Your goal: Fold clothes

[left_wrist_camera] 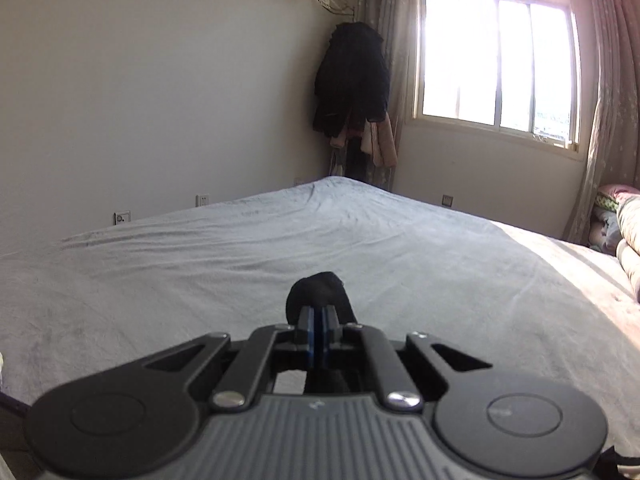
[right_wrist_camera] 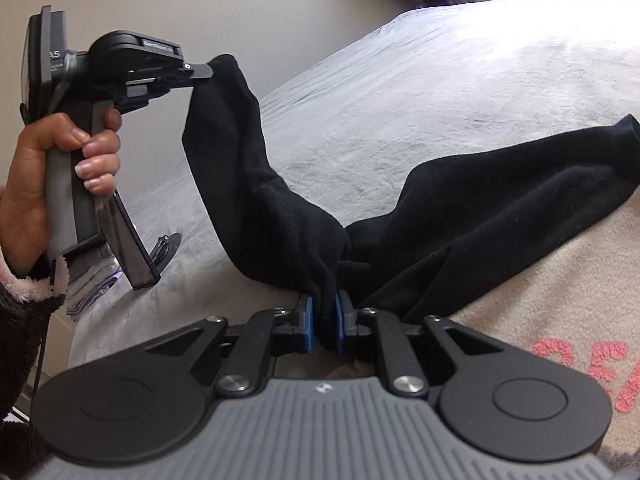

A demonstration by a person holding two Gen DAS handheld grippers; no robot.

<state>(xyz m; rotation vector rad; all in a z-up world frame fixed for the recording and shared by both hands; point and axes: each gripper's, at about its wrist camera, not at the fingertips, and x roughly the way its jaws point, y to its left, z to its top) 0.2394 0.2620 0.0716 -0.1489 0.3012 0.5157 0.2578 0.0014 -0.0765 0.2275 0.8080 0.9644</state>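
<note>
Black garment (right_wrist_camera: 460, 216), a soft knit piece, hangs stretched between two handheld grippers above a pale grey bedspread (right_wrist_camera: 400, 100), its far end trailing ahead and to the right of the right gripper onto a beige blanket with pink lettering (right_wrist_camera: 560, 320). Right gripper (right_wrist_camera: 325, 322) has its blue-padded fingers (right_wrist_camera: 307, 326) drawn close with a fold of the dark cloth pinched between them, directly ahead of its grey ribbed body. Up and to the left of that tool, the left gripper (right_wrist_camera: 206, 70) is held aloft by the person's left hand (right_wrist_camera: 60, 168), its tip buried in the upper end of the garment, which drops from there in a long tube down toward the right gripper. From the left wrist view, the left gripper (left_wrist_camera: 319, 320) shows its blue pads pressed nearly together on a bunched knob of the black cloth (left_wrist_camera: 320, 292) just beyond the fingertips. Past that, the bedspread (left_wrist_camera: 280, 240) runs ahead to a white wall, dark clothes on a corner rack (left_wrist_camera: 352, 80) far ahead, a bright window (left_wrist_camera: 496, 64) ahead to the right, and folded bedding (left_wrist_camera: 624, 224) at the far right edge
</note>
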